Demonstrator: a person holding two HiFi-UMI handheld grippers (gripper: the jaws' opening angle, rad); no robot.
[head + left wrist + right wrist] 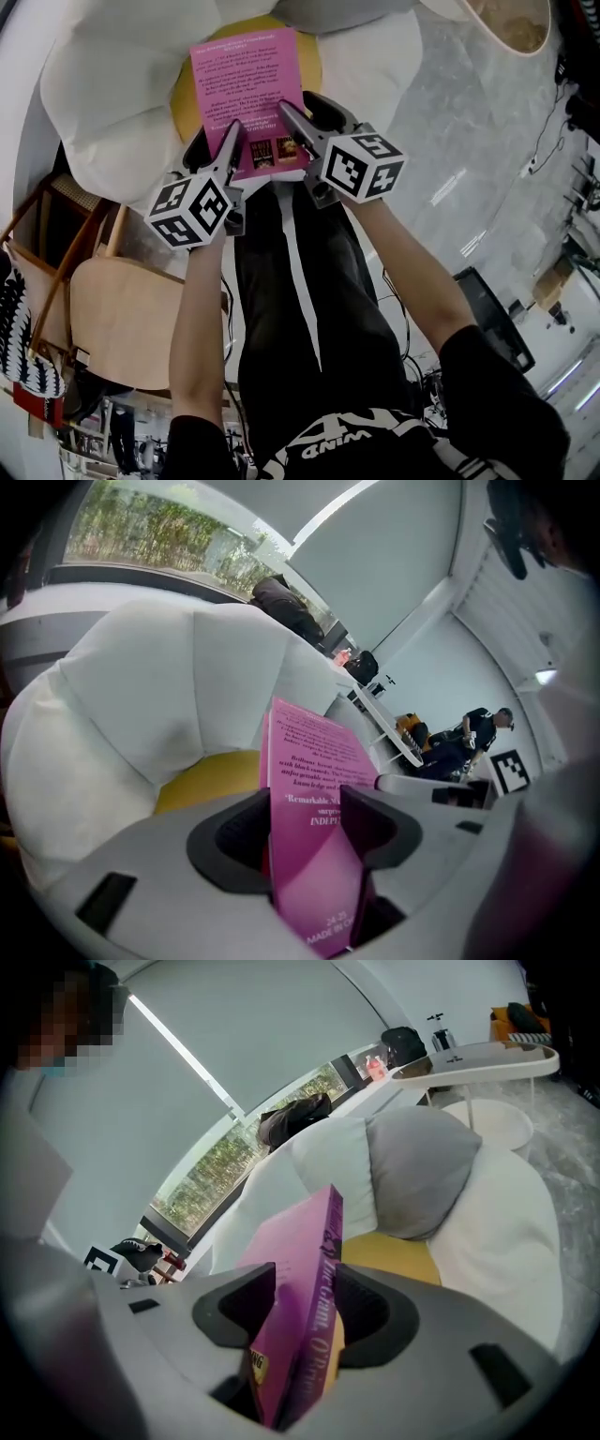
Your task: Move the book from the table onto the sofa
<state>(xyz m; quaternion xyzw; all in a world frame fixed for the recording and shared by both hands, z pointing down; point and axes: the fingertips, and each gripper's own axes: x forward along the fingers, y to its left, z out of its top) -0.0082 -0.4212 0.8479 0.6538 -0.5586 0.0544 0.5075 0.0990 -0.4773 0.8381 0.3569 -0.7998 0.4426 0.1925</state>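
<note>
While the pink book (246, 89) hangs over the yellow sofa cushion (184, 101), left gripper (234, 136) and right gripper (289, 114) clamp its edge.

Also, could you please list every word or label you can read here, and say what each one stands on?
"MADE IN C…": bottom of the pink book, back cover.
"Remarkable" and "INDEPE…": same cover, partly hidden.
"…he Giant, O'…": the book's spine.
"WIND": the person's black shirt.
Other cover print: too small or blurred.

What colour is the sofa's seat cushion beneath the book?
Yellow: the round seat cushion shows best in the left gripper view.
</note>
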